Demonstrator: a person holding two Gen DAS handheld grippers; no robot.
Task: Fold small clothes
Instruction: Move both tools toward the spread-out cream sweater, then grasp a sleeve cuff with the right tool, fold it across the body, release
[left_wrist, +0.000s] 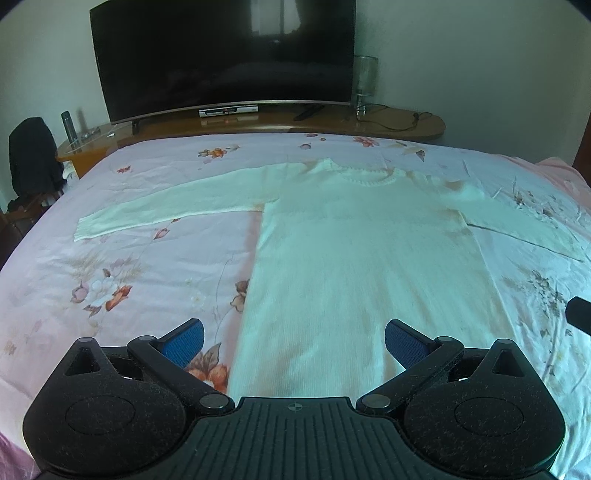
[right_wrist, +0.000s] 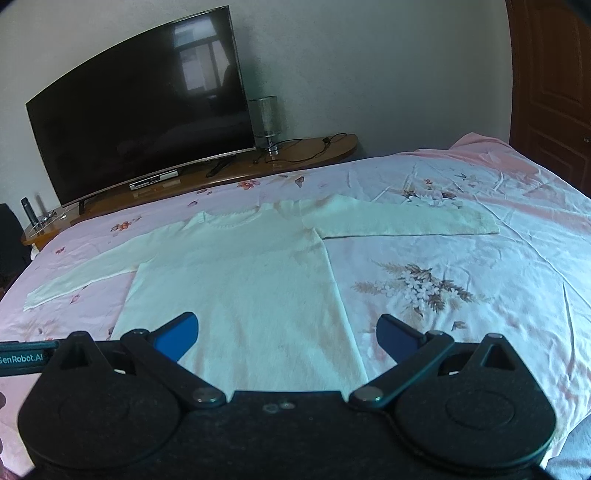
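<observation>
Laid flat on the bed (left_wrist: 110, 266), face up, a small white sweater (left_wrist: 362, 251): both sleeves spread straight out from the shoulders, collar toward the TV (left_wrist: 221, 55), hem nearest the grippers. Spread so, presumably, to give clean edges for folding; no fold made yet, by the look of it.

Ribbed knit, soft and a little fuzzy, a raised band at the round neck, cuffs thicker than the sleeves. Likely to drape and stretch when lifted, so better pinched at an edge or corner than mid-panel.

Left gripper (left_wrist: 293, 341) hovering over the sweater's hem at its left corner, jaws wide apart, blue pads bare, grasping nothing. Right gripper (right_wrist: 288, 338) likewise spread and empty, over the hem's right corner, one finger above the knit, the other above the sheet. Placed as if to take the two bottom corners together.

Under the sweater, a thin pink floral sheet, lightly creased, smooth enough to let the knit slide. Beyond the collar, a curved wooden shelf (right_wrist: 314, 147) with the TV and a lamp (right_wrist: 266, 122)
</observation>
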